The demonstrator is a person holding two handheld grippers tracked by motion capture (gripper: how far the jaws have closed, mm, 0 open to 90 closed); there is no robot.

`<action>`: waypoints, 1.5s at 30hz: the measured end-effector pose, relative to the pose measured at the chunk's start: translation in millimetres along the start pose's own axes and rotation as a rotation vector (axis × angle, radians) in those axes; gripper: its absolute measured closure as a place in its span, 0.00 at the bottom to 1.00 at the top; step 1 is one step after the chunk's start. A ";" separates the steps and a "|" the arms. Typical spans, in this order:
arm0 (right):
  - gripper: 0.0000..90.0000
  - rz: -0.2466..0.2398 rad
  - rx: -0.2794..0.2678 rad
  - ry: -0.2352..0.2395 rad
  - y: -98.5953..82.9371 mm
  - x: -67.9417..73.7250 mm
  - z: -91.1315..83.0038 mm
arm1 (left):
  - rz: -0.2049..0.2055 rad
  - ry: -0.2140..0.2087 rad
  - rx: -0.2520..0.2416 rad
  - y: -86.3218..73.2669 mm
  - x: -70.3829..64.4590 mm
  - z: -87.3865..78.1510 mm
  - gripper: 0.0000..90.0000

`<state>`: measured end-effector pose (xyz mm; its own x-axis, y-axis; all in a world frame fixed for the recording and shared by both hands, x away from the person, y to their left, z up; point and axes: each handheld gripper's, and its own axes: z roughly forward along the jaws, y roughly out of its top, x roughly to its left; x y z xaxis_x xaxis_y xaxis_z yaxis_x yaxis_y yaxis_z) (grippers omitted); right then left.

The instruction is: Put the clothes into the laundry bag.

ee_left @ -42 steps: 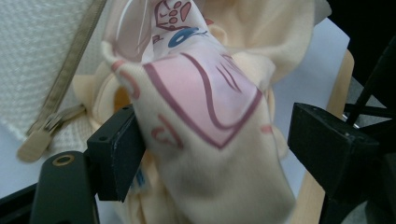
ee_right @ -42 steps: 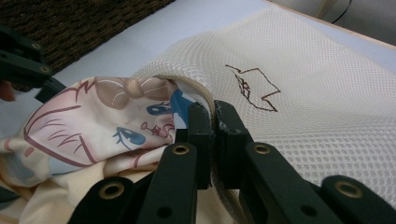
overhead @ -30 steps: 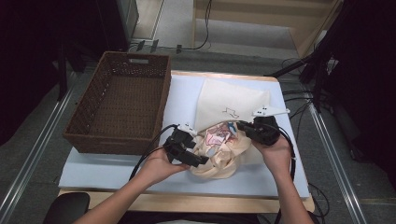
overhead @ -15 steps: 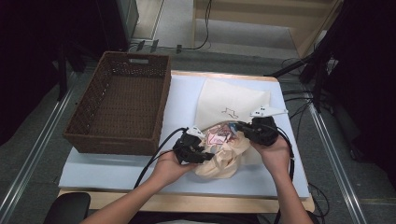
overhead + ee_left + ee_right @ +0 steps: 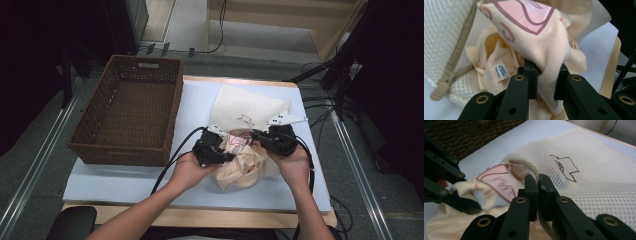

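Observation:
A cream garment (image 5: 240, 167) with a pink print lies bunched on the table in front of a white mesh laundry bag (image 5: 245, 107). My left gripper (image 5: 225, 156) is shut on a fold of the garment (image 5: 544, 50), beside a size label (image 5: 501, 71). My right gripper (image 5: 256, 135) is shut on the zippered rim of the mesh bag (image 5: 584, 175), holding its mouth up over the printed cloth (image 5: 496, 182). In the right gripper view the left gripper (image 5: 471, 206) shows at the left, holding the cloth. The bag's zipper pull (image 5: 439, 91) hangs at the lower left of the left gripper view.
A dark woven basket (image 5: 100, 137) stands empty at the table's left. The white tabletop (image 5: 110, 177) has a wooden front edge. Black cables trail from both grippers toward the near edge. Metal rails run along the floor on both sides.
My left gripper has moved right and a little away from the person, carrying the garment toward the bag's mouth. The right gripper has stayed in place on the bag's rim.

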<state>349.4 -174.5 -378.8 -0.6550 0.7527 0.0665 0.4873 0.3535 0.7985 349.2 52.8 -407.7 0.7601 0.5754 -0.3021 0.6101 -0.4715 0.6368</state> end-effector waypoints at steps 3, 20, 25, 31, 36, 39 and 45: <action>0.97 -0.001 -0.004 -0.001 0.5 0.5 -1.1 | -0.004 0.002 -0.011 8.0 0.0 -1.4 0.89; 0.97 -0.010 -0.009 0.015 1.5 3.6 -1.9 | -0.041 0.043 -0.016 31.9 15.2 11.3 0.89; 0.97 -0.009 -0.008 0.017 1.0 3.5 -1.7 | -0.046 0.069 -0.019 31.8 20.7 20.9 0.88; 0.97 -0.003 0.003 0.019 -0.7 2.9 0.1 | -0.061 0.078 0.005 30.0 32.1 33.2 0.88; 0.97 -0.003 0.010 0.023 -2.0 3.0 2.6 | -0.066 0.079 0.013 28.9 37.7 38.3 0.87; 0.97 -0.002 0.014 0.025 -2.5 3.1 3.0 | -0.065 0.067 0.019 28.1 39.0 37.8 0.85; 0.97 0.001 0.012 0.027 -3.5 2.1 3.5 | -0.072 0.032 0.015 30.0 35.7 27.3 0.71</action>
<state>348.3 -172.2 -383.6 -0.6696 0.7380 0.0832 0.4944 0.3593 0.7915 400.7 41.0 -418.7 0.7069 0.6288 -0.3240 0.6663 -0.4382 0.6033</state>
